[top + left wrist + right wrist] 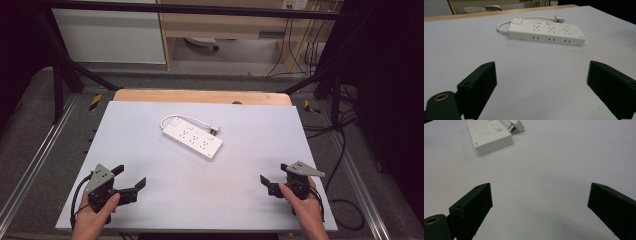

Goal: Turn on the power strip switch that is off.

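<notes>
Right, so the biggest thing before me is the table (150, 200), a pale grey-white board with a strip of bare wood (200, 96) along its far edge. Near the middle of it, a little toward the far side, lies the white power strip (192, 139), flat and set at a slant, its switch end toward the far left. It carries three socket groups along its top (you can count them well in the left gripper view) and a short white cord (192, 120) that loops out from the switch end and runs behind the strip to a small plug (214, 129), which lies on the table just beside the strip's far long side.

At the near left corner a hand (92, 217) holds the left gripper (131, 176), its jaws spread wide with nothing between them, pointed toward the strip and well apart from it. At the near right, the other hand (306, 206) holds the right gripper (274, 172), likewise released and empty, also well short of the strip. Each carries a grey three-cornered plate on top.
</notes>
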{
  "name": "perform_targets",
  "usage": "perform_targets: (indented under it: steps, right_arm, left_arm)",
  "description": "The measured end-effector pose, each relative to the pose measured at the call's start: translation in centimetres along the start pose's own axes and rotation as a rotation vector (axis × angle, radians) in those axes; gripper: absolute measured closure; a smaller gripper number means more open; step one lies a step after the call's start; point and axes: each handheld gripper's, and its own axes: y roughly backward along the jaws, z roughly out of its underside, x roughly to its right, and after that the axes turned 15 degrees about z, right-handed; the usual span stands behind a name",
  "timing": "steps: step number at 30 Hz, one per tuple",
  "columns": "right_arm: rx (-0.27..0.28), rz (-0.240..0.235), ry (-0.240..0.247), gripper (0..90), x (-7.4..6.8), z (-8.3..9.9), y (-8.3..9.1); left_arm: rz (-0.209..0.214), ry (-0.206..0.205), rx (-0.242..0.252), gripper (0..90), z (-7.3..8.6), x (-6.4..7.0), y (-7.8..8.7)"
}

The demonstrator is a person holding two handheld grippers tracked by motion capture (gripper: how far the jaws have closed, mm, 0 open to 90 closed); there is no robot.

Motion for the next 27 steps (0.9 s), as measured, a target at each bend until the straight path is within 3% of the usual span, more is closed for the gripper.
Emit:
perform_targets:
  steps: [12,14,20,27]
  right_arm:
    - [-0.019,0.007,0.030,5.5,-0.7,-0.2,-0.2]
    - [-0.015,0.005,0.032,5.3,-0.7,-0.3,-0.2]
    - [-0.014,0.007,0.039,5.0,-0.9,-0.3,0.0]
    - [-0.015,0.014,0.052,5.9,-1.2,-0.3,0.0]
  left_arm:
    - [0.027,-0.014,0.008,8.9,-0.2,0.3,-0.3]
    - [0.015,-0.019,0.006,8.5,-0.2,0.4,-0.4]
    - [0.026,-0.005,0.036,8.0,-0.5,0.2,-0.3]
    - [0.048,-0.014,0.021,7.5,-0.3,0.6,-0.5]
